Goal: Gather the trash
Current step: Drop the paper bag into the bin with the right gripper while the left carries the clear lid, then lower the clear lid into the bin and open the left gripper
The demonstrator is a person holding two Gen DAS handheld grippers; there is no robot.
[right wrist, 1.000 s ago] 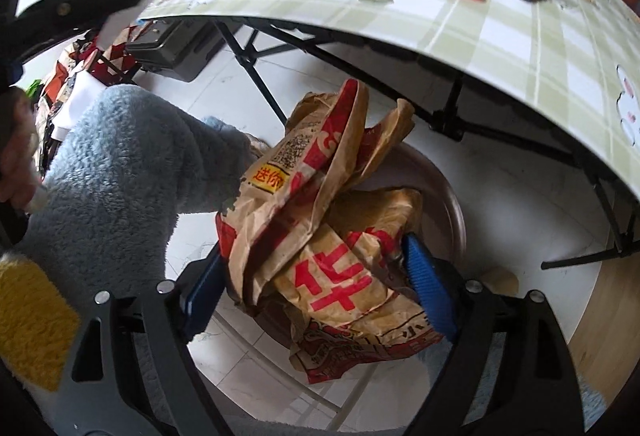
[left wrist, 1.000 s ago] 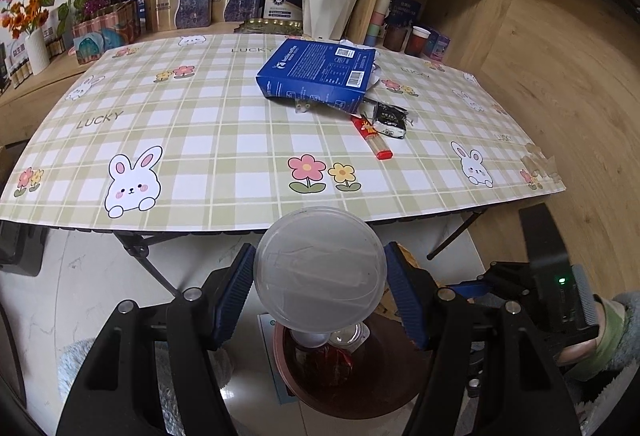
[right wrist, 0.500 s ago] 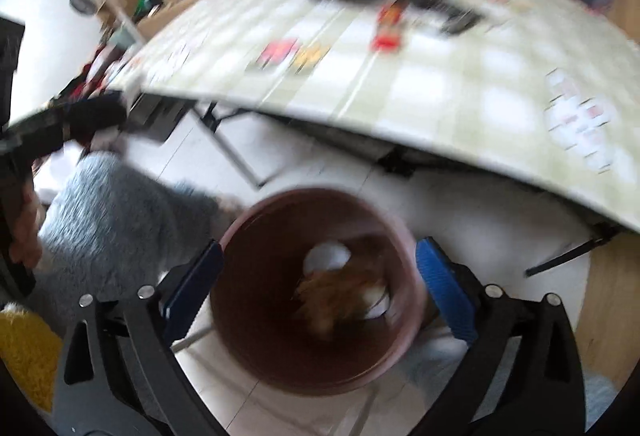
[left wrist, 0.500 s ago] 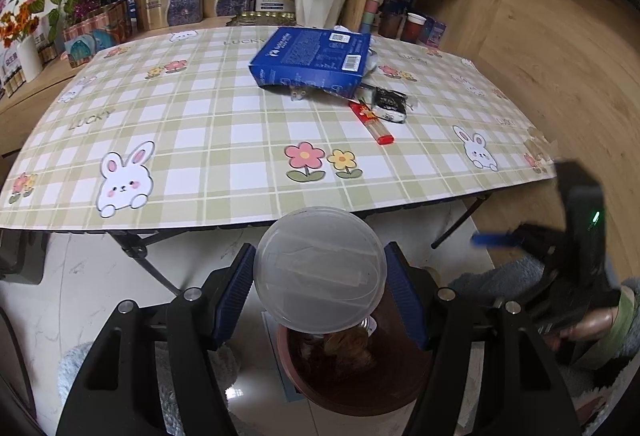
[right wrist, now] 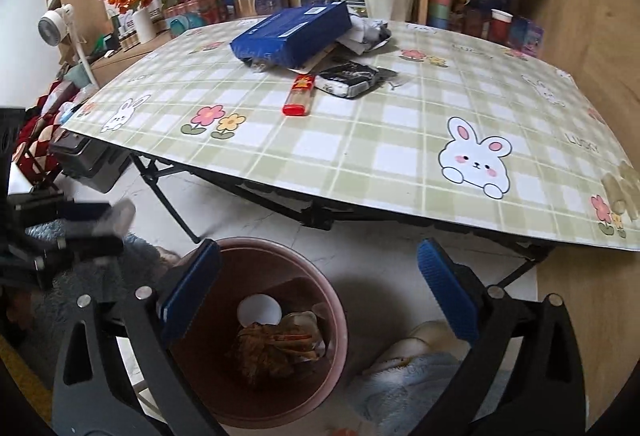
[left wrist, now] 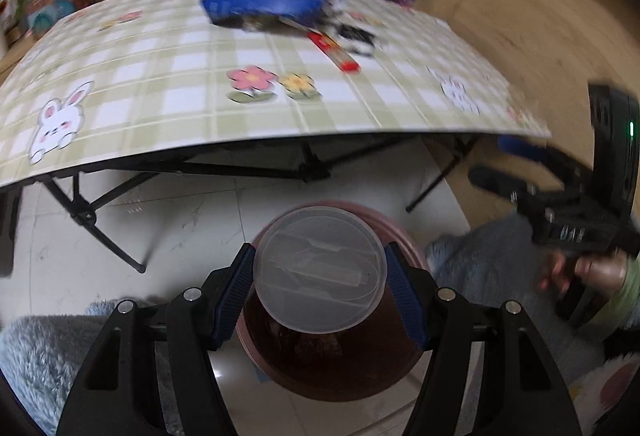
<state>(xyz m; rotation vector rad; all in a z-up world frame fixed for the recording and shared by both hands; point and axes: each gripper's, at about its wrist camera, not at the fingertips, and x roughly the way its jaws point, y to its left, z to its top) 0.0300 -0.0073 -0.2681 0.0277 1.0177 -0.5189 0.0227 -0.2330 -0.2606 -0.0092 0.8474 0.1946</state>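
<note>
- The left gripper (left wrist: 320,290) is squeezing a clear round plastic lid (left wrist: 320,270) between its two blue pads, low in the middle of the left wrist view.
- The lid sits right over the pink bin (left wrist: 332,360), which stands on the white floor in front of the table (left wrist: 160,76).
- The right gripper (right wrist: 320,286) has its jaws wide apart, and nothing is between them.
- In the right wrist view the bin (right wrist: 328,316) is at the bottom, left of the middle, under the left blue pad. Inside it lie a crumpled brown paper bag (right wrist: 272,346) and something round and white (right wrist: 259,310).
- More trash is on the table, in the upper middle of that view: a blue box (right wrist: 292,34), a red stick pack (right wrist: 299,94) and a black and white wrapper (right wrist: 348,78) just beside it.
- Crumpled white wrappers (right wrist: 368,30) lie next to the box.
</note>
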